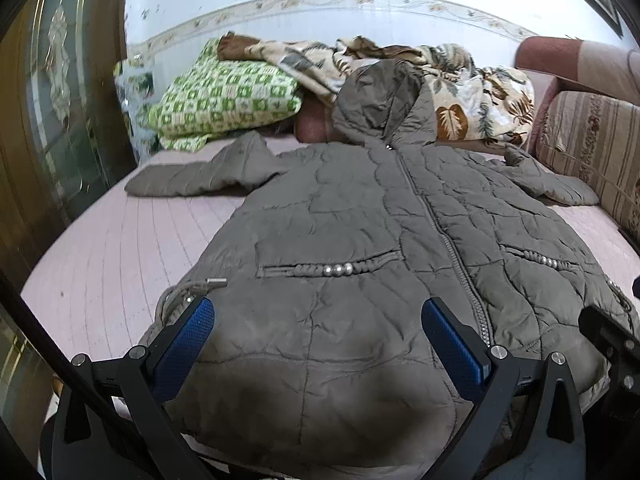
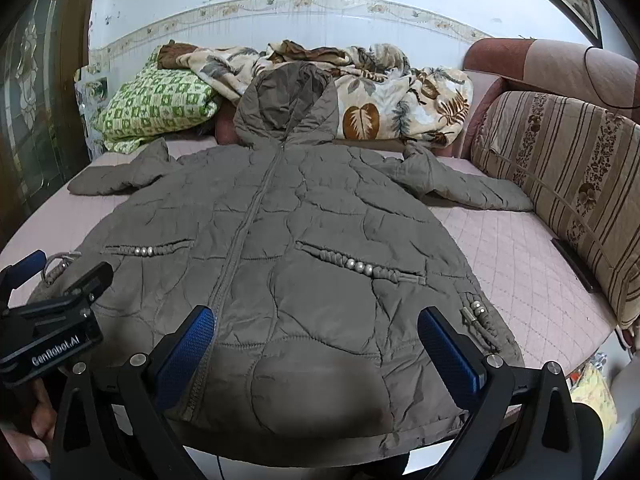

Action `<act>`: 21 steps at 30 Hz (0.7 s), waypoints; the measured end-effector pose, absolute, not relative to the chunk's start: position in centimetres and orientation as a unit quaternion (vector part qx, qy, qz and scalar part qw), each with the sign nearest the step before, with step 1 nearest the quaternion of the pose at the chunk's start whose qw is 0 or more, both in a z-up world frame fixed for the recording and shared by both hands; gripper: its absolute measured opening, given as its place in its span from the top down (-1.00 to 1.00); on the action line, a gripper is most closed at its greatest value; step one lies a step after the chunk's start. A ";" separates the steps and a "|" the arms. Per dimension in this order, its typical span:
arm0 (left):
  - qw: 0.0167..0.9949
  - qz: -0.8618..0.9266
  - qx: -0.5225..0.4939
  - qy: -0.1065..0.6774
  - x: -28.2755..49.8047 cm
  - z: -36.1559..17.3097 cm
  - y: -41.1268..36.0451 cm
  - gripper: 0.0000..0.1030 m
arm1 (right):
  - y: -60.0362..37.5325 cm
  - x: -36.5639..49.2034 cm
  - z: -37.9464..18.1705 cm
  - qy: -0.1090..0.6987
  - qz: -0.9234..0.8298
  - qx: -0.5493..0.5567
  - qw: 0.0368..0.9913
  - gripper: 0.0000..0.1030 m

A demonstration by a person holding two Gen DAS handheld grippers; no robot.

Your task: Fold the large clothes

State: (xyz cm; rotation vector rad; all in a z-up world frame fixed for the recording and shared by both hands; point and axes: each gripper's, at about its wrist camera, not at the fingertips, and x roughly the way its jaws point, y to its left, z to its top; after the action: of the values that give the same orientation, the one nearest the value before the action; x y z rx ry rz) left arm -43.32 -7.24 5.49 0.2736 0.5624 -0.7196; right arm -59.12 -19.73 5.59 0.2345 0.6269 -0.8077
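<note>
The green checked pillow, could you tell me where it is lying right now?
In both views the green checked pillow lies at the far left of the bed, against the wall, left of the jacket's hood, partly under the leaf-print blanket.

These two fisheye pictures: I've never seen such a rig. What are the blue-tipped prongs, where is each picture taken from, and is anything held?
No robot here: a person holds a two-finger gripper in each hand, each with a camera looking along its fingers. One picture comes from the left gripper, the other from the right gripper. The prongs are their blue pads. Both are open and hold nothing. A grey-brown hooded jacket lies flat, zipped, sleeves spread, on a pink bed cover. Behind it lie a green checked pillow and a leaf-print blanket.
</note>
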 end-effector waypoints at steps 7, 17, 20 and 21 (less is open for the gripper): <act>0.889 -0.338 0.120 0.286 -42.5 5.7 -6.7 -1.00 | -19.6 -58.5 4.9 0.312 -0.388 0.112 0.860 -1.00; 0.888 -0.337 0.121 0.290 -42.4 5.8 -6.7 -1.00 | -20.2 -59.1 4.8 0.318 -0.388 0.118 0.857 -1.00; 0.888 -0.337 0.122 0.289 -42.4 5.8 -6.8 -1.00 | -20.3 -59.2 4.9 0.317 -0.387 0.119 0.857 -1.00; 0.887 -0.338 0.124 0.289 -42.4 5.9 -6.7 -1.00 | -20.3 -59.2 4.9 0.318 -0.387 0.120 0.857 -1.00</act>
State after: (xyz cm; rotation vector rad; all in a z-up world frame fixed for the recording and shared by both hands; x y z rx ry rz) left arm -42.41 -6.71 5.85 0.2574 0.6009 -0.7025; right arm -59.22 -20.28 4.87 0.2516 0.6674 -0.8130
